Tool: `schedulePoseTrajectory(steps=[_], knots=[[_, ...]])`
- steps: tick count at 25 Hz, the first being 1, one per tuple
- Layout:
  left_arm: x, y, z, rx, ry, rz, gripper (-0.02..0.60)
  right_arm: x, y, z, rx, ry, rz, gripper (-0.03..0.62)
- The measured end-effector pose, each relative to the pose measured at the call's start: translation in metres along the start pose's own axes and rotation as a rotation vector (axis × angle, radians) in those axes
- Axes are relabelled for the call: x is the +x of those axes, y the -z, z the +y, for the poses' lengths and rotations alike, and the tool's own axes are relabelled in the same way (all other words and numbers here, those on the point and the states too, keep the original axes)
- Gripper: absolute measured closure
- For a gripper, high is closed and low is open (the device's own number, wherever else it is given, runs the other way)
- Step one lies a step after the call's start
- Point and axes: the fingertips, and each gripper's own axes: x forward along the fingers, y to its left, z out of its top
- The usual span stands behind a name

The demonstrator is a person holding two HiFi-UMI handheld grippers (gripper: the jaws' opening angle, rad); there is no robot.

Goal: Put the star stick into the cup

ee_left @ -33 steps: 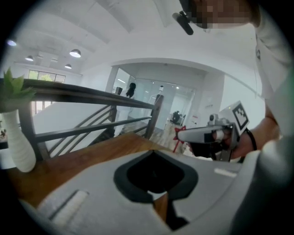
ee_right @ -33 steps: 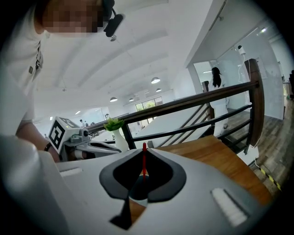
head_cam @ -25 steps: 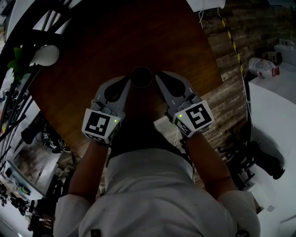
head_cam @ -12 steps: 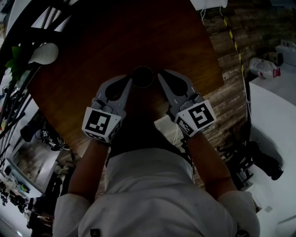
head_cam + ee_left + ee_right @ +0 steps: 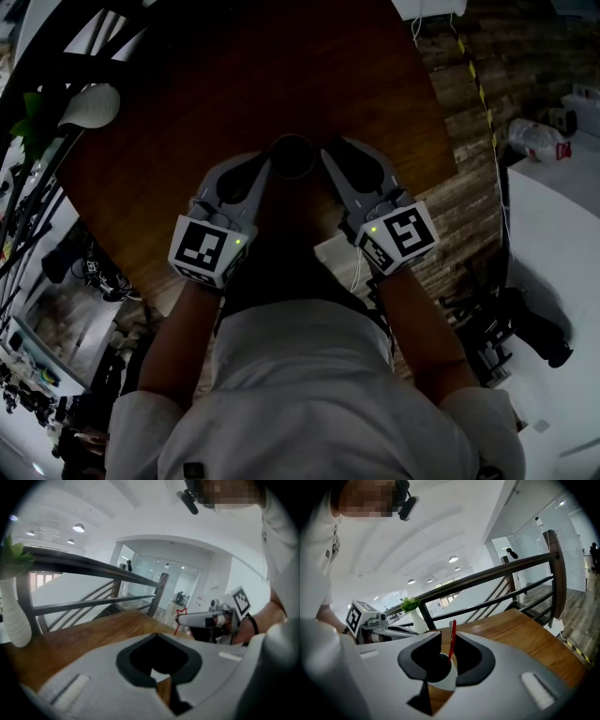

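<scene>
A cup [image 5: 292, 157] stands on the round wooden table [image 5: 169, 122], between my two grippers. In the right gripper view a thin red stick [image 5: 452, 638] stands upright in the cup [image 5: 443, 676], its lower end inside. My right gripper [image 5: 448, 637] has the stick between its jaw tips; the jaws are opening and a gap shows on the stick's left. The left gripper view shows the stick's red star [image 5: 181, 616] at the right gripper's tip. My left gripper [image 5: 265, 169] sits just left of the cup, shut and holding nothing.
A white vase [image 5: 91, 109] with a green plant stands at the table's far left edge, by a dark railing [image 5: 497, 581]. The table's edge runs close on the right, with brick flooring [image 5: 469, 178] below. A white surface with a bottle [image 5: 534, 139] lies further right.
Hardly anything differs in the head view. Both grippers stay beside the cup, and the whole picture has drifted slightly.
</scene>
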Motion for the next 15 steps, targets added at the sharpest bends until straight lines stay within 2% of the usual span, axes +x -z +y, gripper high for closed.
schedulePoseTrajectory(steps=[10,15], knots=[[0.008,0.004,0.003,-0.010,0.009,0.008,0.580,0.005,0.013,-0.012,0.020,0.009,0.023,0.439],[0.008,0.004,0.002,-0.009,0.008,0.008,0.580,0.003,0.011,-0.013,0.039,0.023,0.020,0.428]])
